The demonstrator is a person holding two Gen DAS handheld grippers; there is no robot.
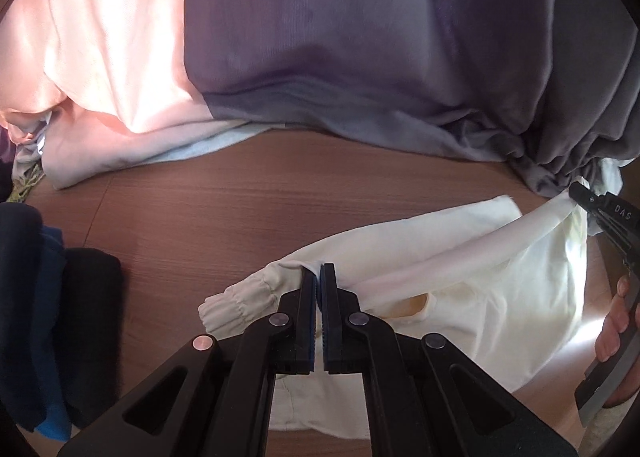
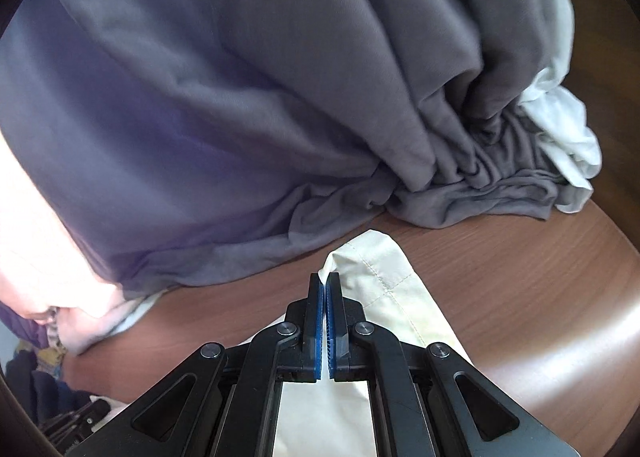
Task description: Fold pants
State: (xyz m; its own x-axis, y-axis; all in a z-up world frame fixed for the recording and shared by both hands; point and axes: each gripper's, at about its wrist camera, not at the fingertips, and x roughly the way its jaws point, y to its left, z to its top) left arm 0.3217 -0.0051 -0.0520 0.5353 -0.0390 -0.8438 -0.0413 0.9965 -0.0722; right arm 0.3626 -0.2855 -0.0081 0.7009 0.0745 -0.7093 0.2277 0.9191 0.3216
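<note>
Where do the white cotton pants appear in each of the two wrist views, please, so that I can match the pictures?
Left wrist view: the white cotton pants lie bottom centre to right on the wooden table, elastic cuff by the left gripper.
Right wrist view: the pants sit bottom centre, a stitched corner pinched in the right gripper.
Shared landmark: the grey draped fabric bunched behind the pants.

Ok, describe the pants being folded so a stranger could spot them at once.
Start at the wooden table, then find the big grey cloth pile at its back. In front of that lie the pants: the only cream-white garment, with a gathered elastic cuff, pinched by both grippers.
</note>
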